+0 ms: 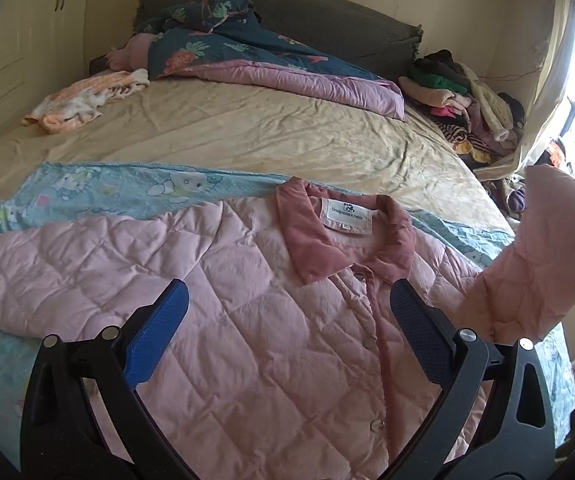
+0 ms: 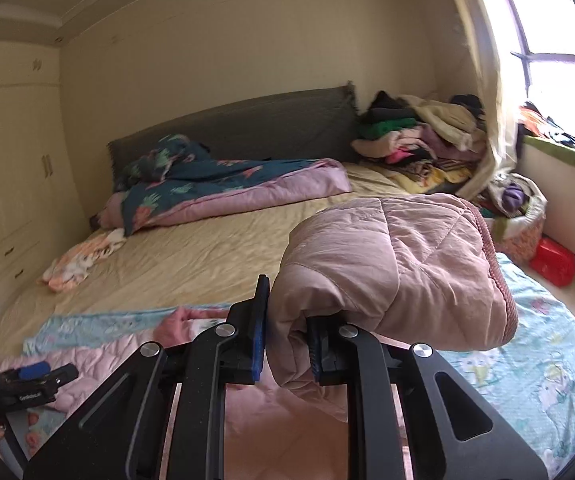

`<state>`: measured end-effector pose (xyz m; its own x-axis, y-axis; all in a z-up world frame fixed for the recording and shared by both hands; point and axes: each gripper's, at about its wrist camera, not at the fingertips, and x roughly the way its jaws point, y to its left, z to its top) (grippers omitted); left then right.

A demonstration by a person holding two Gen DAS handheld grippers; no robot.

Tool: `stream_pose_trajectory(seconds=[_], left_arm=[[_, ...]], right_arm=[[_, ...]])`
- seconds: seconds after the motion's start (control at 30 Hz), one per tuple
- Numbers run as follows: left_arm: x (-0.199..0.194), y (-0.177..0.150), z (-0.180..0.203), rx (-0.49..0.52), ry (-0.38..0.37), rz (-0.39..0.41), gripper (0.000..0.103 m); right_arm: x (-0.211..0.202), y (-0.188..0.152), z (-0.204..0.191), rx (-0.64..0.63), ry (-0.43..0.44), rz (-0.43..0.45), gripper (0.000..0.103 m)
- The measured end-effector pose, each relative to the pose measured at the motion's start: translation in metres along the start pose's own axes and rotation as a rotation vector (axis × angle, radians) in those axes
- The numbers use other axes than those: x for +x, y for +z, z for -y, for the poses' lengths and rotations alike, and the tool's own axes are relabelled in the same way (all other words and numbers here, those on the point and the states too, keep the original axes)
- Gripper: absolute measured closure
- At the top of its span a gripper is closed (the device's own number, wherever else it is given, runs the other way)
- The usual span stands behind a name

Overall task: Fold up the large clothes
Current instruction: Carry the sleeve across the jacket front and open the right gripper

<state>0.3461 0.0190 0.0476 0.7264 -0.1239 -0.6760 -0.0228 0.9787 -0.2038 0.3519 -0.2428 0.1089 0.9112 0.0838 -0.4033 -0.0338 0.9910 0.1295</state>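
Quilted pink jacket (image 1: pixel 247 280): it lies face up on a light-blue cartoon-print sheet (image 1: pixel 127 188) at the near end of the bed (image 1: pixel 247 132), buttoned, with the corduroy collar (image 1: pixel 351 236) and its label toward the headboard. One sleeve is spread flat to the left in the left wrist view. The other sleeve (image 2: pixel 387 264) is raised off the bed.

Tong state:
- Right tongs (image 2: pixel 287 348) are closed on the raised sleeve, with a bunched fold of padding clamped between the blue pads near the cuff.
- Left tongs (image 1: pixel 287 332) stand wide apart above the chest panel, holding nothing.

Handling judgement:
- You should expect a light, bulky, soft garment. The padded quilting will likely spring back, so folds may not stay creased unless you press them down.
- The shell fabric looks smooth and could slip through the pads; take a deep bite across a stitched seam instead of a shallow pinch on a single layer.
- The held sleeve droops over the tongs, so treat it as having no stiffness of its own.

Recommended grip points:
- Cuff trim (image 2: pixel 495 272) and shoulder seam for sleeve folds.
- Hem corners and the collar edge for body folds.
- Avoid gripping over the snap buttons (image 1: pixel 376 425), where the pads would seat unevenly.
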Motion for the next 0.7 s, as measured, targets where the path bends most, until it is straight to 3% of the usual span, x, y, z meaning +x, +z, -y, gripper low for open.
stream_pose_trajectory(seconds=[0.33,0.53,0.7], left_arm=[[0.0,0.001,-0.025,-0.031,0.003,0.005,0.008],[0.006,-0.005,-0.046,-0.092,-0.009,-0.012,0.008],[0.019,-0.015,-0.061,-0.114,0.005,-0.036,0.008]], right_arm=[[0.033,-0.038,-0.074,-0.108,0.089,-0.066,0.087],[0.067,-0.076,-0.109,-0.137,0.147,-0.166,0.087],[0.093,-0.112,-0.12,-0.092,0.197,-0.277,0.084]])
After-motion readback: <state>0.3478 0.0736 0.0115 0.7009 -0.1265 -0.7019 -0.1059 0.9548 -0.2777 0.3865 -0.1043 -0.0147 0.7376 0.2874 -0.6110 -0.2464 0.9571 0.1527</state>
